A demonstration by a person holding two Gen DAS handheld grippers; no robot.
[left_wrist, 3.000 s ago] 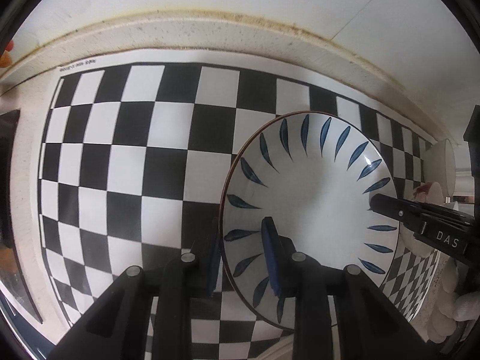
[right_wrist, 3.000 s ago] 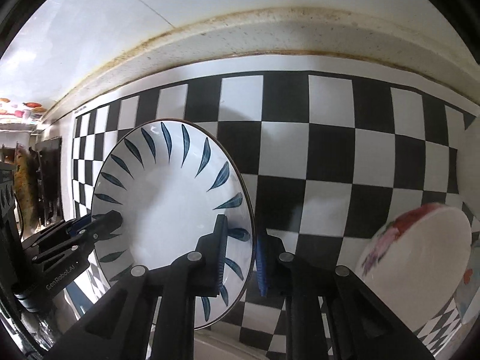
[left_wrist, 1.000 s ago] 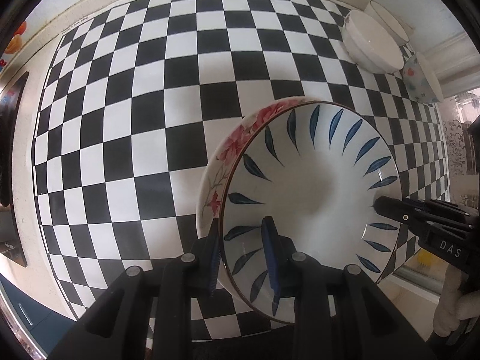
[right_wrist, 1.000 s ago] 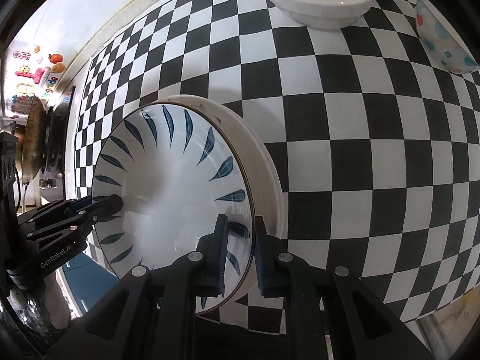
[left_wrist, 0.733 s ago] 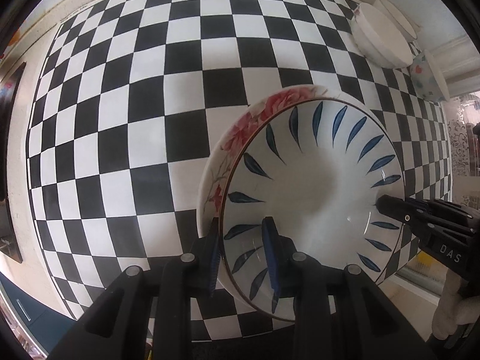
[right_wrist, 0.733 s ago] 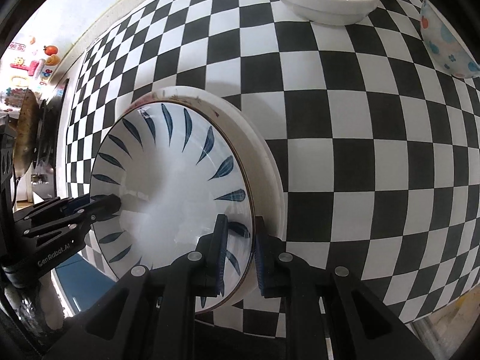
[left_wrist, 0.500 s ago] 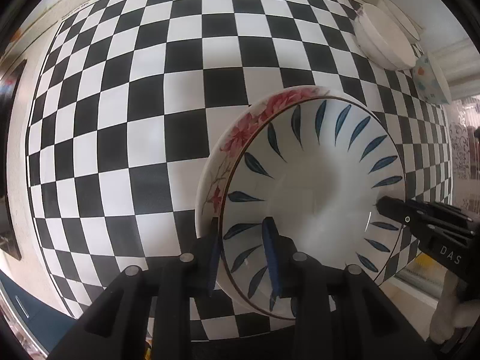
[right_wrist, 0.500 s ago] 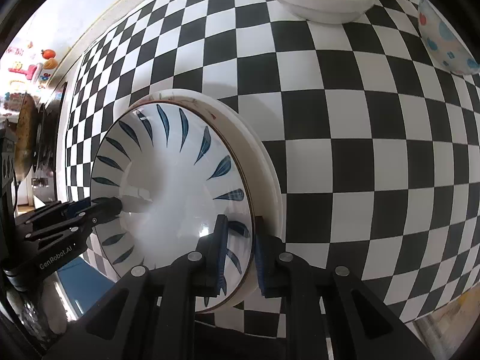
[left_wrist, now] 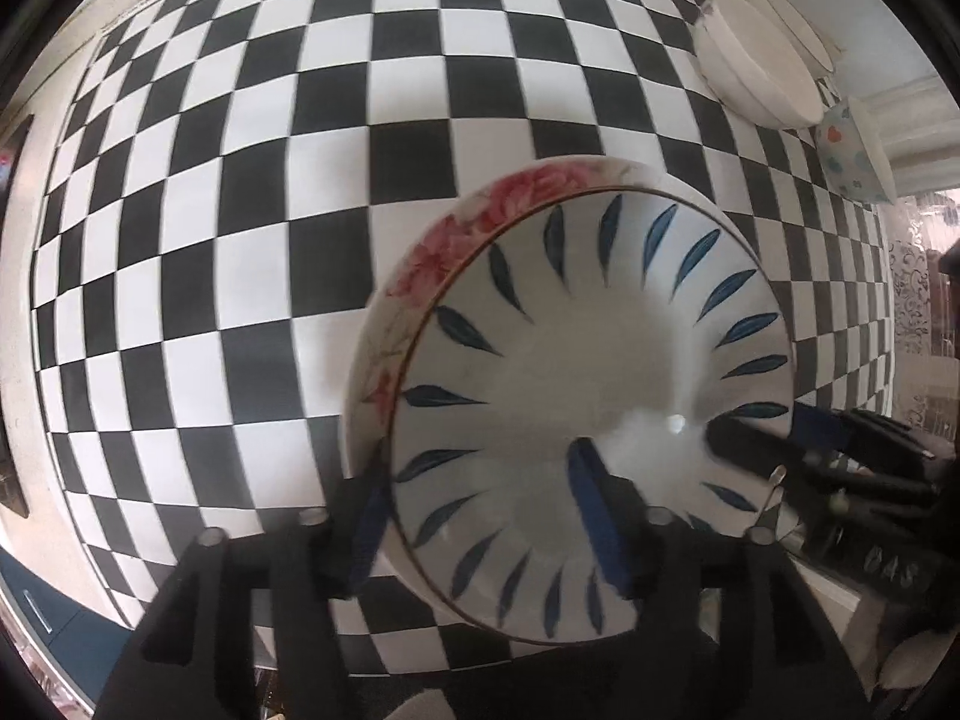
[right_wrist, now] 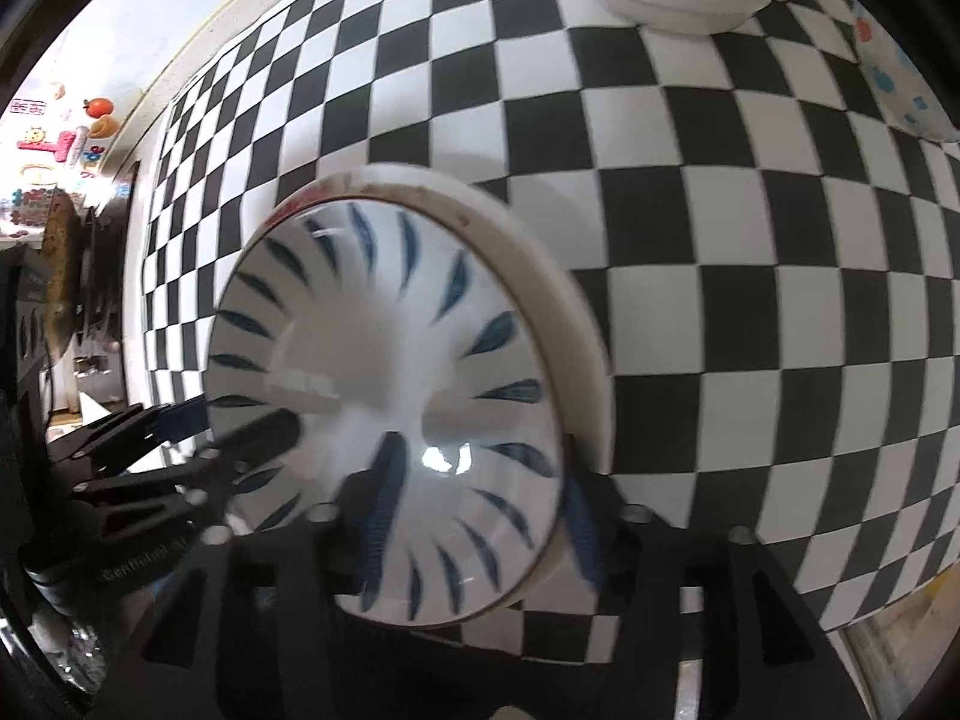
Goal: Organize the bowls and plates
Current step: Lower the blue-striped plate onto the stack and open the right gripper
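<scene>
Blue-leaf plate [left_wrist: 600, 360] now rests on the floral plate [left_wrist: 420, 258], both jaws opening.

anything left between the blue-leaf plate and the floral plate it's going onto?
Nothing visible. The blue-leaf plate already sits nested in the floral plate on the checkered mat. The left gripper and right gripper both straddle its rim, their jaws opening. The white bowls stand apart at the far corner.
</scene>
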